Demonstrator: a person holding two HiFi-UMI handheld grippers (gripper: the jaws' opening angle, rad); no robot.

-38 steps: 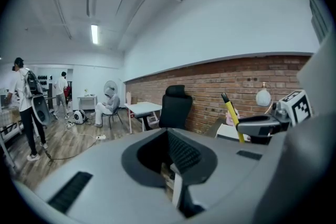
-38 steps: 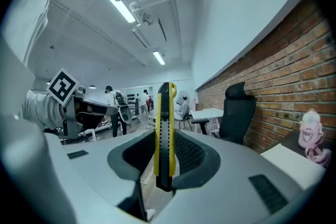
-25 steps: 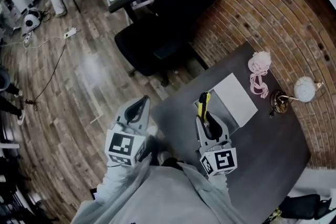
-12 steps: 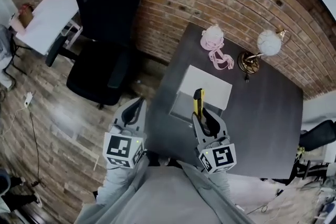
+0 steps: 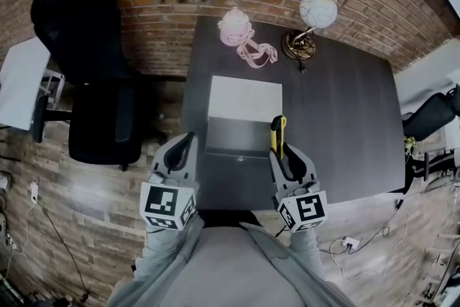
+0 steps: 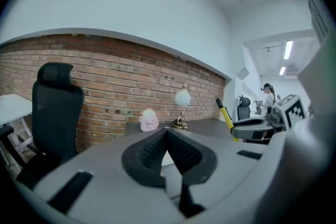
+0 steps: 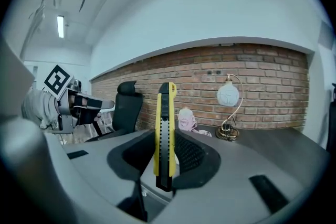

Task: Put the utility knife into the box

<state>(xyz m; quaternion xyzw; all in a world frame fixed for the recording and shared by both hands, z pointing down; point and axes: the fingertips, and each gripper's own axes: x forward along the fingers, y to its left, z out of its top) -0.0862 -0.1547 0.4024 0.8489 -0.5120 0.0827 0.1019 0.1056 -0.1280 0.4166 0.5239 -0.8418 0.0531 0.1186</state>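
Observation:
A yellow and black utility knife [image 7: 164, 134] stands upright between the jaws of my right gripper [image 7: 169, 161], which is shut on it. In the head view the utility knife [image 5: 277, 136] pokes forward from the right gripper [image 5: 285, 157], just right of an open grey box [image 5: 239, 136] with its white lid [image 5: 245, 99] folded back on the dark table [image 5: 345, 118]. My left gripper [image 5: 182, 153] hangs at the table's near left edge, shut and holding nothing. In the left gripper view the left gripper [image 6: 167, 155] has its pads together, and the knife [image 6: 226, 116] shows off to the right.
A pink object with a cord [image 5: 241, 32] and a gold lamp with a white globe [image 5: 310, 18] stand at the table's far side by the brick wall. A black office chair [image 5: 93, 75] stands left of the table. Cables lie on the wooden floor.
The head view has swung round so the table and box now lie straight ahead. Both grippers keep their pose relative to me, and the knife stays held.

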